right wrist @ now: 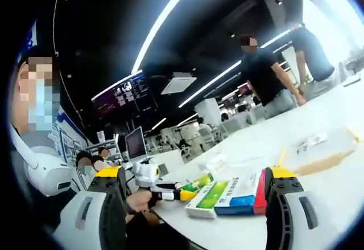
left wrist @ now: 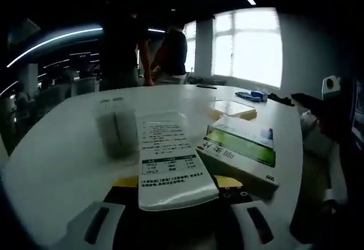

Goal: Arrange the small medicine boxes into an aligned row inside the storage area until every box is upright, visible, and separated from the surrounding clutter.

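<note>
In the left gripper view we see a long box [left wrist: 169, 162] lying flat on the table [left wrist: 62, 159] at 6 o'clock, between the two jaws, with a second box [left wrist: 242, 156] just beside it at 4 o'clock and a blurred upright box [left wrist: 116, 127] just behind it at 9 o'clock. Two people [left wrist: 165, 53] stand behind the table at 12 o'clock. In the right gripper view a flat box [right wrist: 230, 196] lies on the table edge between the jaws at 6 o'clock, against the jaw at 5 o'clock, and the other gripper [right wrist: 156, 187] sits at 7 o'clock.

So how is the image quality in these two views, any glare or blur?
Left gripper view: window blown out, room dark, white box readable, background soft. Right gripper view: ceiling light strips streak and bend, green box fairly sharp.
</note>
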`<state>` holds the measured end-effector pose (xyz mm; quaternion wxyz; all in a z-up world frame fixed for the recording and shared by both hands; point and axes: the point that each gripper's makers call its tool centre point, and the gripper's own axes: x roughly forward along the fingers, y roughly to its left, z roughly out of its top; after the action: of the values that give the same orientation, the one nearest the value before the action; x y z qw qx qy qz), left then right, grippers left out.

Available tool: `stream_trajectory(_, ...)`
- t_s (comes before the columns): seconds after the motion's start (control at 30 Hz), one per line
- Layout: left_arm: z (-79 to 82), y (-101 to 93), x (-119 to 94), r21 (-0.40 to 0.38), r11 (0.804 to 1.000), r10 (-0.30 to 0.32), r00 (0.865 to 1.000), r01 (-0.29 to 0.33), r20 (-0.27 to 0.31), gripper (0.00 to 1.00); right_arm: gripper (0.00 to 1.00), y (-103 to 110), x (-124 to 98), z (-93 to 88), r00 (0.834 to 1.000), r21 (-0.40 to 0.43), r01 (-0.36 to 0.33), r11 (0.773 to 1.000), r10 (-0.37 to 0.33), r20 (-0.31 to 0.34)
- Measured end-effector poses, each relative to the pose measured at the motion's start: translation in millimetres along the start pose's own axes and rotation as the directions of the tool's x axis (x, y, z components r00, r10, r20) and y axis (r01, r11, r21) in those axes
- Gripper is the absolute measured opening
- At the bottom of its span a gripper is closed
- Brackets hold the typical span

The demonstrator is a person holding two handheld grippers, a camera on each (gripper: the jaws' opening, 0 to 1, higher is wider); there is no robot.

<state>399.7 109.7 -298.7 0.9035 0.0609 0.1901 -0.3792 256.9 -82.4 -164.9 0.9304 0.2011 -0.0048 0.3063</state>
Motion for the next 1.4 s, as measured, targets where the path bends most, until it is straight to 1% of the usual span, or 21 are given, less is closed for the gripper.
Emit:
stream_trajectory(0.2,1.6,0.4,-1,0.021,1.0,-0.009,1.0,0.008,0.026,0.43,1.0,-3,2,-0.2,1.0,0.008,-0.005,1.0,0.005,0.01)
stream_trajectory(0.5,3.3,-2.9,-5,0.014,1.0,-0.011,0.999,0.01,0.045,0.43,1.0,-6,5,-13.4,0.999,-0.009,-0.003,1.0,0.002,-0.037)
stream_trajectory(0.67,4.0,-0.2,-6,-0.007,1.0,-0.016,0.998,0.016,0.053,0.43,1.0,-6,4,-13.2,0.999,-0.005,-0.006,1.0,0.005,-0.038)
stream_trajectory(0.7,3.9,-0.5,-6,-0.006,1.0,-0.016,0.998,0.017,0.054,0.43,1.0,-4,3,-8.7,1.0,0.032,-0.02,0.999,0.021,-0.016)
stream_trajectory(0.73,3.5,-0.8,-6,0.003,1.0,-0.015,0.998,0.015,0.055,0.43,1.0,-2,3,-5.9,1.0,0.048,-0.031,0.998,0.031,-0.001)
stream_trajectory(0.8,3.6,-0.9,-7,0.004,1.0,-0.015,0.998,0.015,0.056,0.43,1.0,-2,1,-0.4,0.999,0.058,-0.042,0.997,0.041,0.028)
stream_trajectory(0.87,3.9,-0.7,-7,0.003,1.0,-0.017,0.998,0.017,0.059,0.42,1.0,-5,-1,2.2,0.998,0.077,-0.045,0.996,0.042,0.041)
stream_trajectory(0.93,5.9,2.1,-10,-0.02,1.0,-0.021,0.997,0.022,0.07,0.42,1.0,-6,-2,3.0,0.998,0.084,-0.041,0.996,0.037,0.051)
stream_trajectory(0.97,6.9,2.2,-10,-0.036,0.999,-0.024,0.997,0.027,0.075,0.42,1.0,-8,-2,2.7,0.998,0.076,-0.029,0.997,0.025,0.051)
stream_trajectory(1.0,8.5,2.1,-12,-0.055,0.998,-0.03,0.996,0.034,0.085,0.42,1.0,-12,-2,0.3,0.999,0.051,-0.005,0.999,0.003,0.039)
stream_trajectory(1.03,9.7,2.6,-13,-0.071,0.997,-0.035,0.995,0.042,0.091,0.42,1.0,-12,-2,-2.7,1.0,0.042,0.001,0.999,-0.002,0.025)
stream_trajectory(1.1,12.3,3.5,-14,-0.111,0.992,-0.045,0.993,0.058,0.108,0.42,1.0,-10,-1,-4.6,1.0,0.05,-0.009,0.999,0.008,0.019)
stream_trajectory(1.13,13.8,1.9,-16,-0.146,0.986,-0.064,0.991,0.081,0.119,0.42,1.0,-8,-1,-5.1,1.0,0.058,-0.017,0.998,0.015,0.025)
stream_trajectory(1.17,16.5,0.8,-18,-0.205,0.971,-0.093,0.986,0.12,0.135,0.42,1.0,-8,-1,-5.7,0.999,0.063,-0.02,0.998,0.018,0.027)
stream_trajectory(1.23,20.7,4.0,-22,-0.283,0.946,-0.115,0.979,0.159,0.166,0.41,1.0,-8,-1,-7.0,0.999,0.075,-0.022,0.997,0.02,0.026)
stream_trajectory(1.3,24.5,3.4,-28,-0.358,0.911,-0.138,0.969,0.207,0.207,0.41,1.0,-7,0,-7.9,1.0,0.08,-0.022,0.997,0.02,0.024)
stream_trajectory(1.33,27.6,4.9,-30,-0.383,0.896,-0.142,0.963,0.224,0.23,0.4,1.0,-7,0,-7.6,0.999,0.081,-0.023,0.996,0.021,0.026)
stream_trajectory(1.37,28.9,8.1,-33,-0.43,0.869,-0.151,0.958,0.247,0.244,0.4,1.0,-6,0,-7.0,0.999,0.082,-0.025,0.996,0.022,0.03)
stream_trajectory(1.4,28.8,10.4,-34,-0.444,0.858,-0.158,0.954,0.26,0.253,0.4,1.0,-6,0,-6.5,0.999,0.086,-0.026,0.996,0.023,0.032)
